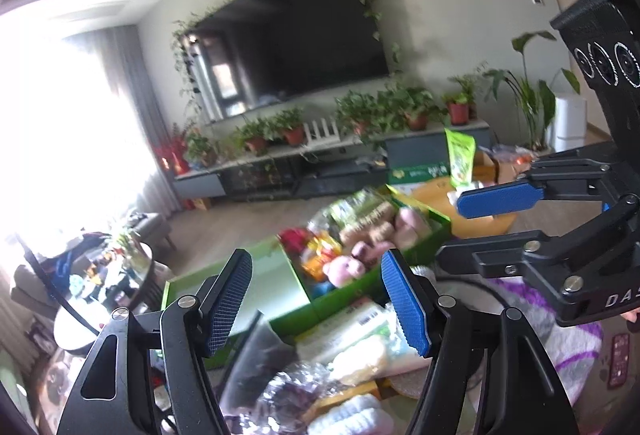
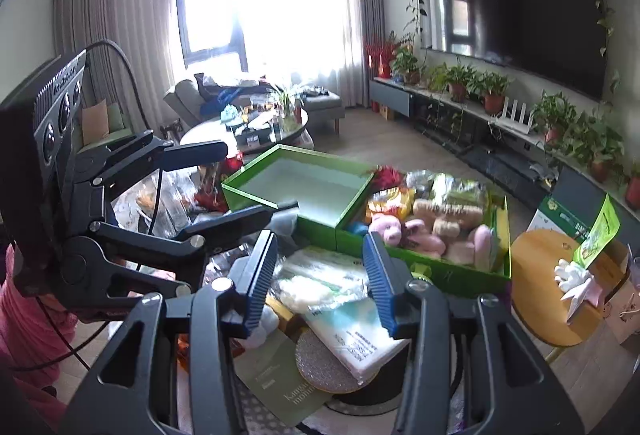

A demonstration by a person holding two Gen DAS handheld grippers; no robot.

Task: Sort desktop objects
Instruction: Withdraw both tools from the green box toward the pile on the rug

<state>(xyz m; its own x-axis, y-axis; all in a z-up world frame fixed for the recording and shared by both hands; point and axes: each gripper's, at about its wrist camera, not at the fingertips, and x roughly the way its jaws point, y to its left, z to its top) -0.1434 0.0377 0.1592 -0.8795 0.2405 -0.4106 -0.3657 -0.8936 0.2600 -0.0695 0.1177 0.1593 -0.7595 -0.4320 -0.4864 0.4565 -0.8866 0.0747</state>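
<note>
Both the left gripper [image 1: 316,299] and right gripper [image 2: 320,283] hover with jaws apart, holding nothing. Below on the cluttered worktop lies a soft tissue pack [image 2: 352,339]: light, squashy, slippery film, best pinched across its short edge. Beyond sits the green box [image 2: 452,271], toys inside.

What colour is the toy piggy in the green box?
Pink. The plush pig shows best in the right wrist view, lying in the green box.

Snack packets [image 1: 360,215] blurred; booklet [image 2: 288,391] partly hidden.
</note>
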